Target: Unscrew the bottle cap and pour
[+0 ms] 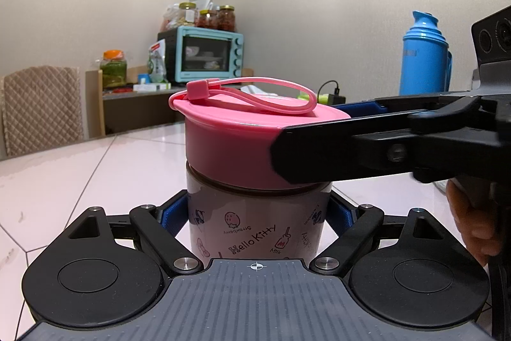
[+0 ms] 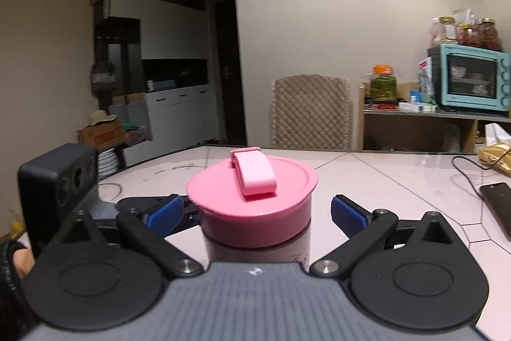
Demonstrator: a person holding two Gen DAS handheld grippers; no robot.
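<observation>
My left gripper (image 1: 255,213) squeezes the bottle (image 1: 255,229), which stands upright on the table (image 1: 80,174). My right gripper (image 2: 255,213) is let go: its blue pads (image 2: 346,213) sit just beside the pink cap (image 2: 252,203), one each side, not touching. I think it must squeeze again to twist.

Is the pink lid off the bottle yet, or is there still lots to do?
Not yet. The pink cap still sits on the bottle. Done so far: the left gripper is shut on the bottle's body, holding it on the table. In hand: the right gripper has its jaws open either side of the cap, pads not touching it. Left: finish unscrewing, lift the cap off, then pour.
</observation>
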